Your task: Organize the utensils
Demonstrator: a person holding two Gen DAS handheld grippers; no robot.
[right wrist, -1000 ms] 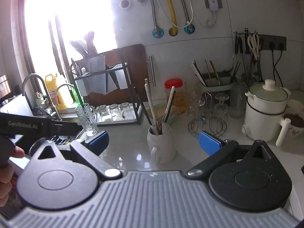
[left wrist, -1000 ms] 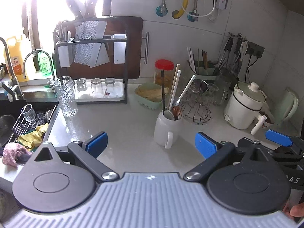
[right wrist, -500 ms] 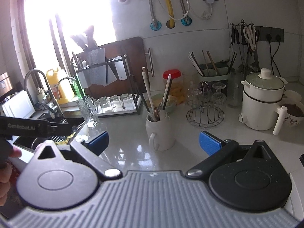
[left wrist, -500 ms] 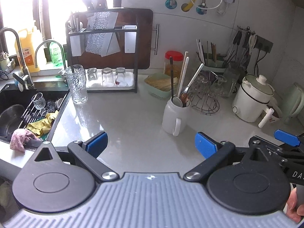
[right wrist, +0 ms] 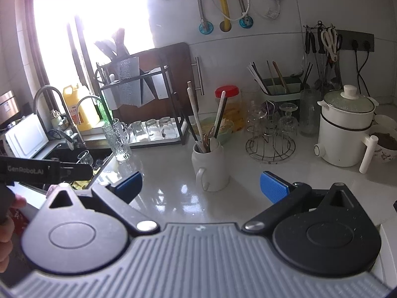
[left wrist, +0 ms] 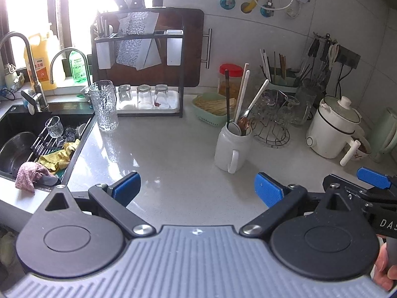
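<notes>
A white mug (left wrist: pixel 232 149) (right wrist: pixel 211 166) stands on the pale counter, holding several utensils: spoons, chopsticks and a white-handled piece (left wrist: pixel 242 94) (right wrist: pixel 194 114). A green holder (left wrist: pixel 282 82) (right wrist: pixel 280 90) with more chopsticks stands at the back wall. My left gripper (left wrist: pixel 197 188) hangs open above the counter, nearer than the mug and a little left of it, with nothing between its fingers. My right gripper (right wrist: pixel 202 186) is open too and empty, with the mug straight ahead between its blue pads (right wrist: pixel 274 187).
A sink (left wrist: pixel 29 139) with cloths and a glass lies at the left. A tall glass (left wrist: pixel 104 105), a black rack with small glasses (left wrist: pixel 146 96), a green tray of sticks (left wrist: pixel 213 106), a wire glass stand (left wrist: pixel 273 126) and a white pot (left wrist: pixel 335 129) line the counter.
Both grippers have pulled back and shifted, so the mug looks smaller and farther in both views. Their fingers stay open. The mug and utensils have not moved.
</notes>
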